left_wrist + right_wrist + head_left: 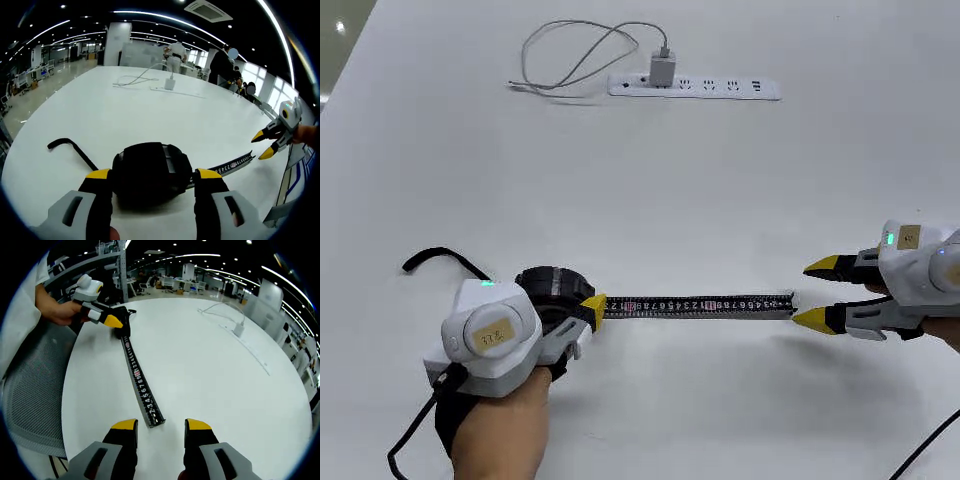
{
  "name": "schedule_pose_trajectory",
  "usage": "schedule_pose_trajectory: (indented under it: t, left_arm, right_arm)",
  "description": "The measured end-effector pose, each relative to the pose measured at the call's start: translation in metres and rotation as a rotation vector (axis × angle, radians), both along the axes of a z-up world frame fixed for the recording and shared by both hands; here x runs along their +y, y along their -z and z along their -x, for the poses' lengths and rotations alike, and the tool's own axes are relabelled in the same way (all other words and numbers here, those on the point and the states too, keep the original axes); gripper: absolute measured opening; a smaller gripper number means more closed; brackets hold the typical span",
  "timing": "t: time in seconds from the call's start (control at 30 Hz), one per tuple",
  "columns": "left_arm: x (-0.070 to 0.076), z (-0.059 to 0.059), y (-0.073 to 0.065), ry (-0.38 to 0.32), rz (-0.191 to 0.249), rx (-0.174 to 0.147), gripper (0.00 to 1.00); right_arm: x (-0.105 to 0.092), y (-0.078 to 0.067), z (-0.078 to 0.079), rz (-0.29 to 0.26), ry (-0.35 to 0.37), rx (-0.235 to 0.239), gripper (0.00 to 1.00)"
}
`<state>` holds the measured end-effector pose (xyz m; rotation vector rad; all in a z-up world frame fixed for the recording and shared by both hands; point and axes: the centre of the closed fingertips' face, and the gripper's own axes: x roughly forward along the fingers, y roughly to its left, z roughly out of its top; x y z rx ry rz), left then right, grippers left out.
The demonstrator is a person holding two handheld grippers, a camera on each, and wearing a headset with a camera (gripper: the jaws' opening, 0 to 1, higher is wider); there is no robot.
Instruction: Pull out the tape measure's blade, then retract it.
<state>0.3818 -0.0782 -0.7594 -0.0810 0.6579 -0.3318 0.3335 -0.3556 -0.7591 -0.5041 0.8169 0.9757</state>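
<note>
The jaws of our left gripper [153,175] are clamped on the black case of the tape measure [552,287], which sits on the white desk [700,190]. The jaws of our right gripper [817,294] stand apart, holding nothing. The blade [700,305] lies extended flat on the desk, its free end just short of the right gripper's yellow tips.

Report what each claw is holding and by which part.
Left claw grips the tape measure by its case. Right claw is open, holding nothing; blade tip lies free.
</note>
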Motion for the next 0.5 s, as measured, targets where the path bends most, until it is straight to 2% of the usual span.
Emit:
schedule_pose_trajectory:
  t: [0.5]
  left_arm:
    - [0.0013, -0.0011, 0.002, -0.002, 0.013, 0.019, 0.6]
  right_arm:
    - [-0.0012, 0.0111, 0.0009, 0.05, -0.09, 0.037, 0.23]
